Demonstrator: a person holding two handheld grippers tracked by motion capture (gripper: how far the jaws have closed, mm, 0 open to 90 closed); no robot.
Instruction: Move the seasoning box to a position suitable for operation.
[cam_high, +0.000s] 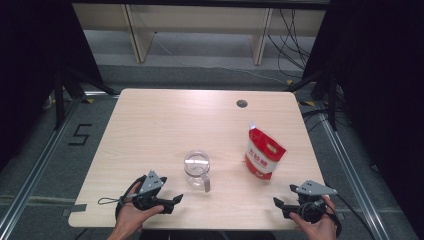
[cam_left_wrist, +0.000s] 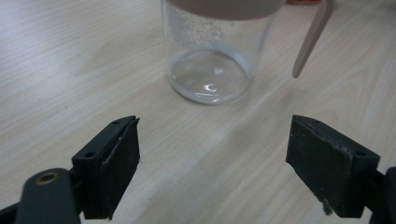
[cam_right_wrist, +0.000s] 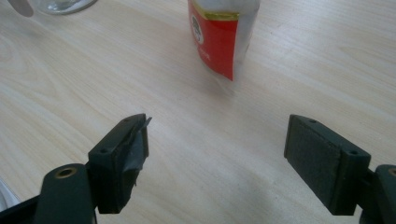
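Two hand-held grippers, left (cam_high: 176, 199) and right (cam_high: 276, 202), jaws apart, empty; glass jar (cam_high: 196, 169), red pouch (cam_high: 264, 153) ahead, unobstructed

A high camera looks down across the pale wooden table (cam_high: 165, 120); both gripper cameras skim its near edge, sharing the clear glass jar (cam_left_wrist: 212, 60).

Clear glass jar (cam_high: 197, 167), red-and-white pouch (cam_high: 264, 156), pale wood-grain table (cam_high: 165, 125).

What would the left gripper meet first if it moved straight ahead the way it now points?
Most likely the clear glass jar: it stands straight ahead of the left gripper, whose jaws are open and empty, with bare table between them. Exact depth is hard to judge.
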